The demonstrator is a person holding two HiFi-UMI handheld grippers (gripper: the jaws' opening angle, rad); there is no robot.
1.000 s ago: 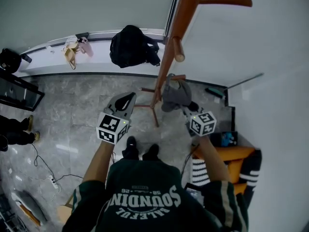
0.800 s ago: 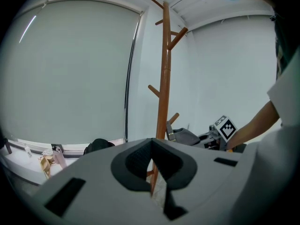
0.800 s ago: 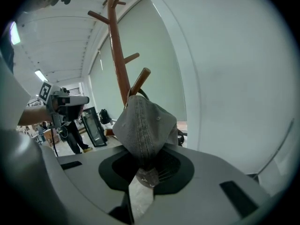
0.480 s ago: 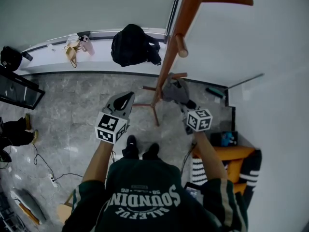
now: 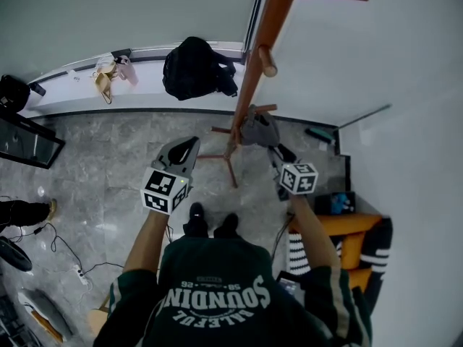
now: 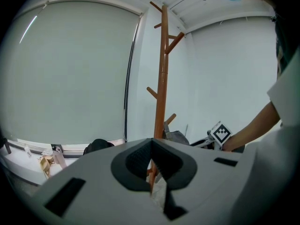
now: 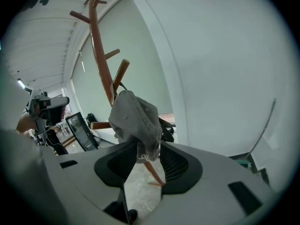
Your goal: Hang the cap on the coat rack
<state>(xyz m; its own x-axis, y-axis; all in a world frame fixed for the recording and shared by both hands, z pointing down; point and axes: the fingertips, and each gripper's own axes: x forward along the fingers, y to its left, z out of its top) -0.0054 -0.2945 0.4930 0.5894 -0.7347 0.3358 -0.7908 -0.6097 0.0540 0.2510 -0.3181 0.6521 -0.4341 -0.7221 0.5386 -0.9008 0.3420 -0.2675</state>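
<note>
The grey cap (image 5: 259, 130) hangs on a low peg of the brown wooden coat rack (image 5: 249, 85), close against its pole. My right gripper (image 5: 273, 148) is just below and right of the cap. In the right gripper view the cap (image 7: 133, 118) dangles from the peg of the rack (image 7: 101, 50), and its lower edge lies loose between the jaws of my right gripper (image 7: 146, 156), which are opening. My left gripper (image 5: 187, 149) hangs left of the rack, shut and empty. In the left gripper view, past that gripper (image 6: 151, 149), the rack (image 6: 161, 78) and the cap (image 6: 180, 137) show.
A black bag (image 5: 195, 67) and a pair of sandals (image 5: 108, 74) lie on the window sill behind the rack. The rack's legs (image 5: 224, 157) spread over the grey tiled floor. A white wall runs on the right, with an orange object (image 5: 347, 230) at its foot.
The right gripper has carried the cap up and in towards the rack's pole, where it now hangs on the low peg. The left gripper has barely moved.
</note>
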